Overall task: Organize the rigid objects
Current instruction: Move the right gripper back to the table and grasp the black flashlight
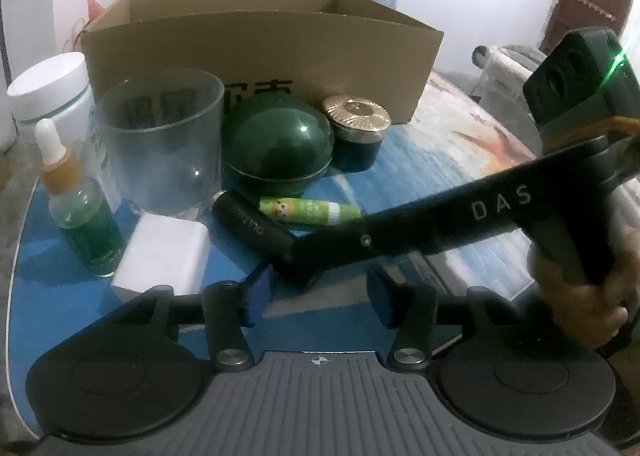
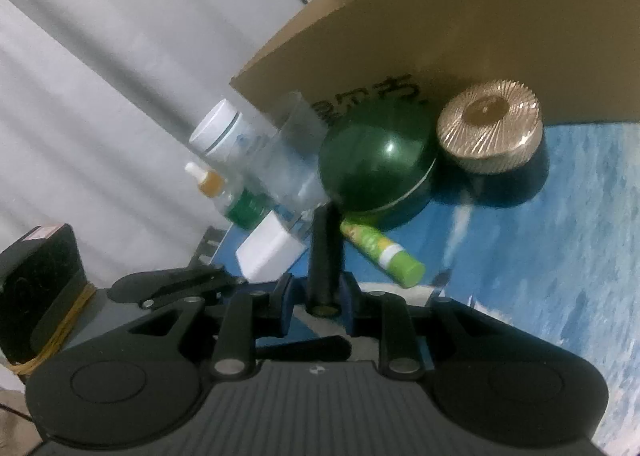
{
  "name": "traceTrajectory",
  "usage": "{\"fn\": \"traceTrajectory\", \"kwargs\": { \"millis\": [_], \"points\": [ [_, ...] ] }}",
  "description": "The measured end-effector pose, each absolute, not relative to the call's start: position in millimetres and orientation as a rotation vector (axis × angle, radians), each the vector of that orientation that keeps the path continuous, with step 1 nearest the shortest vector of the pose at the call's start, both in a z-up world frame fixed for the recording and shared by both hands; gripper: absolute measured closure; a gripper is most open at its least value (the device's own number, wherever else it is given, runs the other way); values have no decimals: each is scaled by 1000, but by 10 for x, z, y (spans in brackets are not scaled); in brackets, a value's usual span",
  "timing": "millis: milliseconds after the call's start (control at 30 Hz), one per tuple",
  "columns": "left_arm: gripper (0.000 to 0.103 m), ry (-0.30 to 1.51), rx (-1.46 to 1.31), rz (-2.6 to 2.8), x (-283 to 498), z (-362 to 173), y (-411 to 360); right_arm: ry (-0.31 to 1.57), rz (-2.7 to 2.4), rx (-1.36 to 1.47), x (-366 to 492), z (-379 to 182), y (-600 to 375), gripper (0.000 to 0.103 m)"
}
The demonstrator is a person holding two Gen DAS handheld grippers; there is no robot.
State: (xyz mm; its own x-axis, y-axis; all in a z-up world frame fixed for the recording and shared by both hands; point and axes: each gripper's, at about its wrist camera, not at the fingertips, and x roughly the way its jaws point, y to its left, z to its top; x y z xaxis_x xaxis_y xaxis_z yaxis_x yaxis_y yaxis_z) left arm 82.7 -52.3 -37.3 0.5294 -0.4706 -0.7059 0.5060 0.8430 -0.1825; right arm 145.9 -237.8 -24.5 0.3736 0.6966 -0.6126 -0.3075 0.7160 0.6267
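My right gripper [image 2: 320, 304] is shut on a black tube [image 2: 326, 252], which points away toward the green domed jar [image 2: 376, 159]. From the left wrist, that gripper [image 1: 294, 256] reaches in from the right, with the black tube [image 1: 248, 223] low over the blue mat. My left gripper [image 1: 320, 296] is open just in front of it, nothing between its blue pads. A green lip balm tube [image 1: 308, 209] lies beside the black tube. Behind stand a glass cup [image 1: 160, 143], the green domed jar [image 1: 280, 147] and a gold-lidded jar [image 1: 356, 127].
An open cardboard box [image 1: 260, 55] stands behind the row. At the left are a dropper bottle [image 1: 80, 215], a white block [image 1: 164, 256] and a white jar [image 1: 48, 91]. A hand [image 1: 592, 296] holds the right gripper's handle. The blue mat [image 1: 420, 143] lies bare to the right.
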Motion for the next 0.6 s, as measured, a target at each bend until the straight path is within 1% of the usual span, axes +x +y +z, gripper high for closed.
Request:
{"fn": "traceTrajectory", "kwargs": {
  "millis": [600],
  "points": [
    [51, 837, 18, -650, 493, -353, -435, 1075, 702, 494, 1086, -270, -2380, 77]
  ]
}}
